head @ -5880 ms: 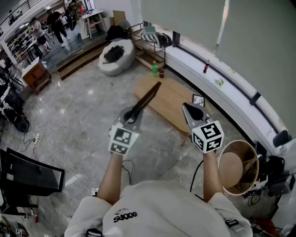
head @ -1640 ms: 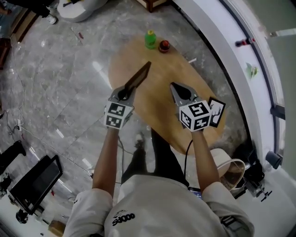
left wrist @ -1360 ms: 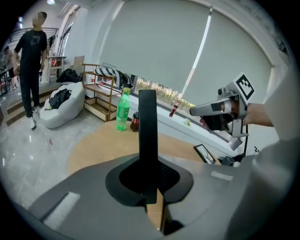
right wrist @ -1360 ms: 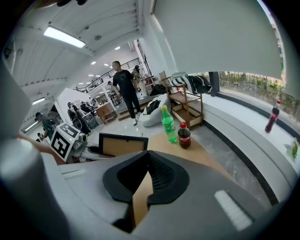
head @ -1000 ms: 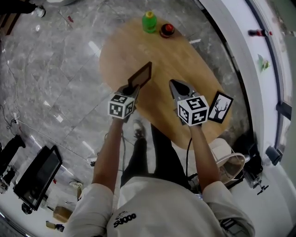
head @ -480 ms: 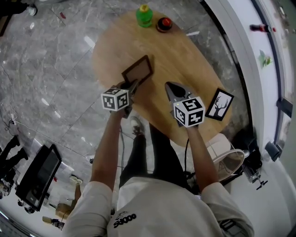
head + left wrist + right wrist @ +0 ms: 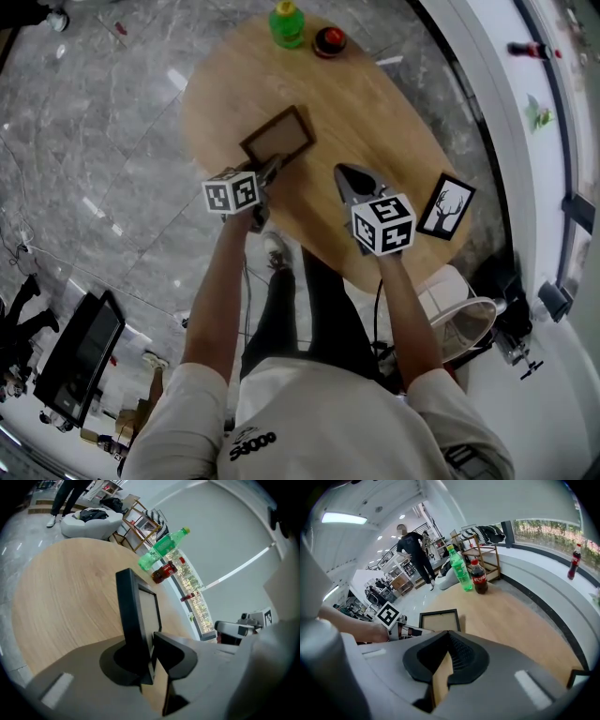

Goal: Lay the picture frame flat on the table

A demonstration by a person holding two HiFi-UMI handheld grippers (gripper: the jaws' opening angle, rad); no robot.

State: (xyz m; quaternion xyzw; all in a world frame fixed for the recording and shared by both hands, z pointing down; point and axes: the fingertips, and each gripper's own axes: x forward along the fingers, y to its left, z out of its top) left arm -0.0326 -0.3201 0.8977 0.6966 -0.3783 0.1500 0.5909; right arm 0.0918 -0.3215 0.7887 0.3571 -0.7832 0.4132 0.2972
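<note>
A dark-edged picture frame point(image 7: 277, 137) with a brown back lies flat on the oval wooden table point(image 7: 375, 103). My left gripper point(image 7: 272, 169) is at its near edge. In the left gripper view the frame point(image 7: 136, 616) still sits between the jaws of the left gripper point(image 7: 149, 653), which are opening, and one jaw stands just off it. My right gripper point(image 7: 345, 173) hovers shut over the table to the right of the frame, with nothing in it. The right gripper view looks past the right gripper point(image 7: 449, 634) at the frame point(image 7: 439, 620) ahead.
A second frame with a deer picture point(image 7: 446, 207) stands at the table's right edge. A green bottle point(image 7: 286, 23) and a red-capped cola bottle point(image 7: 328, 40) stand at the far end. A round basket point(image 7: 459, 323) sits beside the table. A person point(image 7: 415, 550) stands far off.
The frame has tipped from standing on edge in the left gripper to lying flat on the table. The left gripper has rolled over with it. The right gripper has barely moved.
</note>
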